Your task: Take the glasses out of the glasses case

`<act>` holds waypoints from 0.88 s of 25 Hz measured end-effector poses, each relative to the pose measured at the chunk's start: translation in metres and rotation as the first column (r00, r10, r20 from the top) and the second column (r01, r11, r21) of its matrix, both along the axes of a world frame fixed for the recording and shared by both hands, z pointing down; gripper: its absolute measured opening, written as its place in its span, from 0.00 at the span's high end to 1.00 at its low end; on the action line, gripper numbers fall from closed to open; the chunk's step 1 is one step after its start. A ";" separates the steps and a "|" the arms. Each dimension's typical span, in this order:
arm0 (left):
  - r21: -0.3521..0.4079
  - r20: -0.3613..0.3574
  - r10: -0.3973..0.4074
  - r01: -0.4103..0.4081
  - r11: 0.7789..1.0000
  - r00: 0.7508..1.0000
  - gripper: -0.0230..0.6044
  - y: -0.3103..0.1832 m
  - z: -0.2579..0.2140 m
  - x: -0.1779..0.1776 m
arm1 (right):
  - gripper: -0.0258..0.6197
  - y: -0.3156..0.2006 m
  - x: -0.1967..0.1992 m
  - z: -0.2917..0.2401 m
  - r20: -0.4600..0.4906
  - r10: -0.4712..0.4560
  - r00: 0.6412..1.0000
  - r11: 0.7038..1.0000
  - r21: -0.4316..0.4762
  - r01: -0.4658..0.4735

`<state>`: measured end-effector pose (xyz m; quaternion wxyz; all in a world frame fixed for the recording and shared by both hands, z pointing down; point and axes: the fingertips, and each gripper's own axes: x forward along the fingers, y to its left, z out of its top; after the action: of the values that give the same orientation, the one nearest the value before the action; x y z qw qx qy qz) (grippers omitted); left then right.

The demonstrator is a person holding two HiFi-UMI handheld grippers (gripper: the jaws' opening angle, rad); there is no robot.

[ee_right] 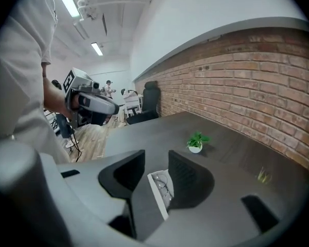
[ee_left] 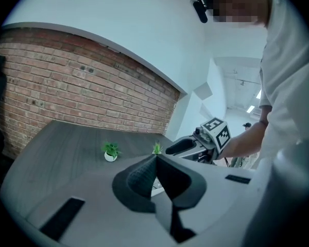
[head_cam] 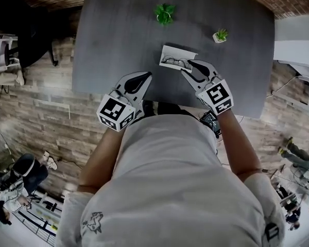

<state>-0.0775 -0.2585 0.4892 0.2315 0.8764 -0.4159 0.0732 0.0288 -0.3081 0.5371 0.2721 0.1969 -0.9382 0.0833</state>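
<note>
An open white glasses case lies on the dark grey table, with dark-framed glasses inside it. My right gripper hovers at the case's near right corner, open. In the right gripper view the case and glasses show through the gap of the right gripper. My left gripper hangs over the table's front edge, left of the case, with its jaws shut and empty. In the left gripper view, the left gripper hides all but a sliver of the case.
Two small potted plants stand behind the case, a larger one and a smaller one in a white pot. The table's front edge runs just under both grippers. A brick wall lies beyond the table.
</note>
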 end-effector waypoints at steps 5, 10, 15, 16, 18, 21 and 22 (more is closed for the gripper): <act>-0.051 0.022 0.001 0.000 0.999 1.000 0.95 -0.015 0.029 -0.002 | 0.76 -0.011 -0.007 0.042 -0.082 -0.087 0.993 0.996 -0.026 0.085; -0.110 0.014 -0.001 0.003 0.994 1.000 0.95 -0.027 0.053 -0.001 | 0.77 -0.017 -0.007 0.080 -0.165 -0.158 0.974 0.987 -0.060 0.150; -0.137 0.026 0.009 -0.006 0.991 1.000 0.95 -0.037 0.070 0.004 | 0.79 -0.019 -0.009 0.110 -0.221 -0.203 0.954 0.978 -0.100 0.185; -0.143 0.032 0.013 -0.008 0.990 0.999 0.95 -0.038 0.074 0.005 | 0.79 -0.019 -0.009 0.115 -0.231 -0.211 0.950 0.976 -0.103 0.192; -0.155 0.039 0.023 -0.017 0.988 0.999 0.95 -0.042 0.081 0.006 | 0.79 -0.020 -0.011 0.123 -0.247 -0.229 0.942 0.972 -0.107 0.208; -0.169 0.059 0.039 -0.029 0.985 0.998 0.95 -0.046 0.093 0.006 | 0.79 -0.019 -0.014 0.135 -0.265 -0.254 0.930 0.966 -0.118 0.230; -0.174 0.067 0.044 -0.032 0.984 0.997 0.95 -0.047 0.097 0.004 | 0.79 -0.018 -0.015 0.140 -0.270 -0.260 0.927 0.964 -0.124 0.235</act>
<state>-0.0733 -0.3058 0.5862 0.2904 0.8576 -0.3992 0.1445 0.0136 -0.3261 0.6767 0.4210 0.0744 -0.9019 0.0612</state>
